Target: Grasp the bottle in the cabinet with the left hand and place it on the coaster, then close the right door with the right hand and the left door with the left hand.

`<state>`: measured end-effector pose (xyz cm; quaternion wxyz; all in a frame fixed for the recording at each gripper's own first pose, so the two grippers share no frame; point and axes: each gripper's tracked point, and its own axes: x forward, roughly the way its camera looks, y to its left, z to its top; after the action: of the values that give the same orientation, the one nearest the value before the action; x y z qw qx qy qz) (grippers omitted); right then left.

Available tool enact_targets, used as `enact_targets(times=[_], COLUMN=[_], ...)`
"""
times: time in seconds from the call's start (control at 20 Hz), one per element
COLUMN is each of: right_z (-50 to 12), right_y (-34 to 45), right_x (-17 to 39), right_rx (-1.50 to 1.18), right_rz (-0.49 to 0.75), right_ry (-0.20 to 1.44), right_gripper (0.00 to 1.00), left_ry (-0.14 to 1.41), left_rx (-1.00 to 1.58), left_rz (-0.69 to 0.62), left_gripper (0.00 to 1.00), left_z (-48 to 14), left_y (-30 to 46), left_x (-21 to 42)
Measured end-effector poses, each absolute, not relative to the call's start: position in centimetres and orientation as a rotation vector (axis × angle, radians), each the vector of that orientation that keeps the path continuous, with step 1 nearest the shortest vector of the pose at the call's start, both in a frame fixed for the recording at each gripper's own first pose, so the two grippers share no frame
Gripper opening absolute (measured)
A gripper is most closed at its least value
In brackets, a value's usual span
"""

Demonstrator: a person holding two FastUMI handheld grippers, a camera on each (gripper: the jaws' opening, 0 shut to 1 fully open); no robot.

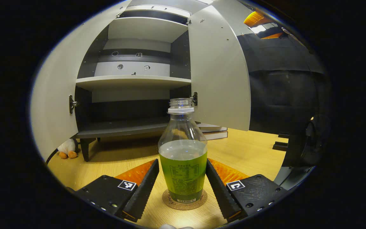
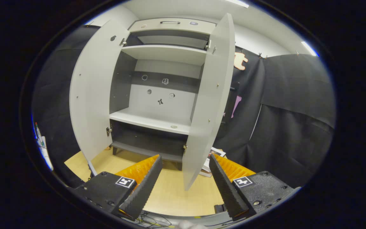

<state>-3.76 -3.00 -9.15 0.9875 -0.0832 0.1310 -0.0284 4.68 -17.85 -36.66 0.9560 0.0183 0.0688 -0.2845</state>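
The bottle [image 1: 183, 152] stands upright on the coaster [image 1: 184, 199] on the table [image 1: 253, 149], out in front of the cabinet [image 1: 132, 82], with the left gripper [image 1: 182, 187] spread to either side of it and, as far as I can tell, a sliver of gap at each finger, so it looks released. The right gripper [image 2: 184, 181] hangs open and empty facing the right door [image 2: 210, 105] (both doors stand wide). The risk I see is the left fingers clipping the uncapped bottle while backing off, tipping it and spilling the liquid; swinging the left door [image 1: 54, 92] could also catch it.
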Motion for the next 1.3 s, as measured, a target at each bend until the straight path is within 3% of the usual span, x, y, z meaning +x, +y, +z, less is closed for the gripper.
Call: enact_targets(times=[0.15,0.75,1.3], right_z=[-9.0,-7.6,-4.5], right_y=[-2.7,-1.8,-2.8], right_x=[-4.0,-4.6,-5.1], right_rx=[-0.176,-0.144,-0.063], right_rz=[-0.05,-0.032,-0.049], right_ry=[0.258,0.206,0.089], right_gripper=[0.98,0.98,0.98], left_ry=[0.118,-0.046,-0.018], left_rx=[0.045,0.007,-0.08], left_rz=[-0.56,-0.463,-0.276], left_gripper=[0.95,0.96,0.97], left_z=[-35.4,-22.2,-9.5], left_y=[-17.5,-16.0,-8.4], left_x=[5.0,4.9,2.3])
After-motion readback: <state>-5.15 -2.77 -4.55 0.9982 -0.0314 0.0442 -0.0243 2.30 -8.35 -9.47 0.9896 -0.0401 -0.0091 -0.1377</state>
